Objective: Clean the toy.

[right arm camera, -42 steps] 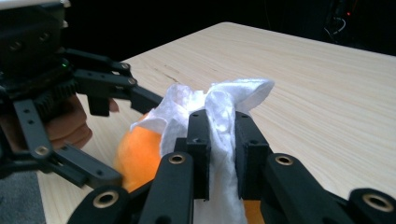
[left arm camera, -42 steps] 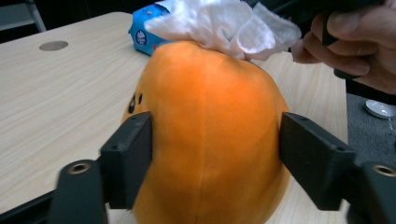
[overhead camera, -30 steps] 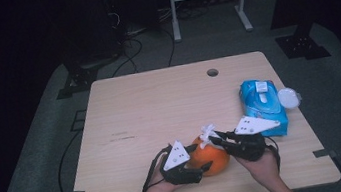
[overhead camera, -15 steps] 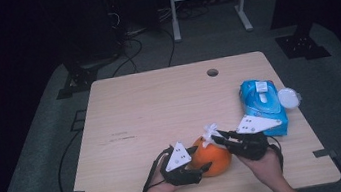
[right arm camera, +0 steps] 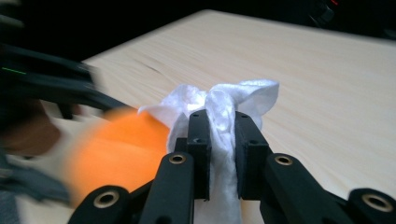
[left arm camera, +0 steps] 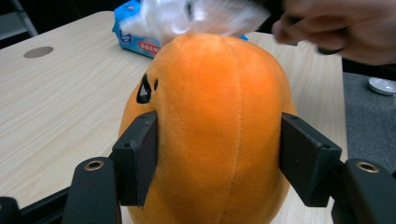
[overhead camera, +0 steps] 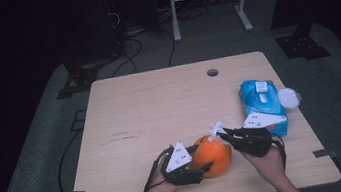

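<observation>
Left claw (overhead camera: 195, 160) is clamped round the plush (overhead camera: 211, 155), lower middle of the tabletop (overhead camera: 160, 107). Right claw (overhead camera: 223, 134) pinches a wipe (overhead camera: 215, 128) just up-right of the plush top, so that hand's closest for wiping.

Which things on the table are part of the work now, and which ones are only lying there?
In use:
- orange plush toy, clamped in the left gripper
- white wipe, pinched by the right gripper at the toy's top

Lying about:
- blue wipes pack
- small white lid beside the pack
</observation>
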### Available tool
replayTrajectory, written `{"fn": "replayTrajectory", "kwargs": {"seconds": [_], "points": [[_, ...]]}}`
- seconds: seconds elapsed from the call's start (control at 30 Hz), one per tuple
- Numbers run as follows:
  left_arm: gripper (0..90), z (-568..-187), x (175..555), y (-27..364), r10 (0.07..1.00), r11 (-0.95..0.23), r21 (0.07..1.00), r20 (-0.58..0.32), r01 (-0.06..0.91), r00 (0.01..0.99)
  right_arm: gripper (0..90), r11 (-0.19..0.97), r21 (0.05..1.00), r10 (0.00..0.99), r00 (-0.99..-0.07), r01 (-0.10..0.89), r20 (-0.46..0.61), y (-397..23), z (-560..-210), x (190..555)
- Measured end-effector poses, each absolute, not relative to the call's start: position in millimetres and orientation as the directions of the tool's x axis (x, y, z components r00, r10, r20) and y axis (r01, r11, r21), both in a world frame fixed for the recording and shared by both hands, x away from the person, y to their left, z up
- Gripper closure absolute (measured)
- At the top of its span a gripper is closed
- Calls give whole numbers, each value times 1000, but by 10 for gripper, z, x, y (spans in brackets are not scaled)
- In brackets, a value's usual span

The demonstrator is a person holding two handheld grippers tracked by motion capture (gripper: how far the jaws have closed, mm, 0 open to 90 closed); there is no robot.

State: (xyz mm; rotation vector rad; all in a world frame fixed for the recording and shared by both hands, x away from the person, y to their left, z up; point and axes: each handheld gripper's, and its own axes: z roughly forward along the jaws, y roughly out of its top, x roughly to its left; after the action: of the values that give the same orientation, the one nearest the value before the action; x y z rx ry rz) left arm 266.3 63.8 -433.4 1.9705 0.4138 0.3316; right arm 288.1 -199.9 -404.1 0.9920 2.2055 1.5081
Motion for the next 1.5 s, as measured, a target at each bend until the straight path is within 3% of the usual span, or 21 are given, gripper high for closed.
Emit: {"fn": "replayTrajectory", "kwargs": {"seconds": [0.13,0.3,0.53,0.73,0.93,1.1,1.17,1.3,1.5], "points": [[336,-4348,2675,675,425,-387,910,35,147,904,780,139,883,672,-698,448,248,-2129,-4153,2948],[329,-4360,2725,736,426,-366,914,0,172,905,779,137,909,602,-761,395,240,-1993,-4015,2871],[352,-4324,2720,757,444,-374,910,8,177,896,779,115,872,654,-697,475,294,-2146,-4214,2993],[380,-4227,2723,796,484,-337,924,6,181,875,778,142,917,598,-770,373,221,-1954,-3958,2817],[394,-4223,2733,810,507,-330,925,6,188,862,778,138,900,597,-760,413,257,-1964,-4069,2882],[394,-4230,2753,810,532,-305,928,-21,214,846,777,186,919,554,-809,348,194,-1808,-3936,2759],[362,-4245,2763,814,532,-306,928,-18,212,847,776,211,920,559,-813,330,163,-1764,-3936,2754],[209,-4306,2809,790,506,-313,919,-51,238,861,776,172,910,602,-771,377,206,-1900,-4052,2866],[302,-4336,2789,736,519,-346,913,-3,214,855,774,157,911,596,-772,380,220,-1866,-4033,2817]]}}
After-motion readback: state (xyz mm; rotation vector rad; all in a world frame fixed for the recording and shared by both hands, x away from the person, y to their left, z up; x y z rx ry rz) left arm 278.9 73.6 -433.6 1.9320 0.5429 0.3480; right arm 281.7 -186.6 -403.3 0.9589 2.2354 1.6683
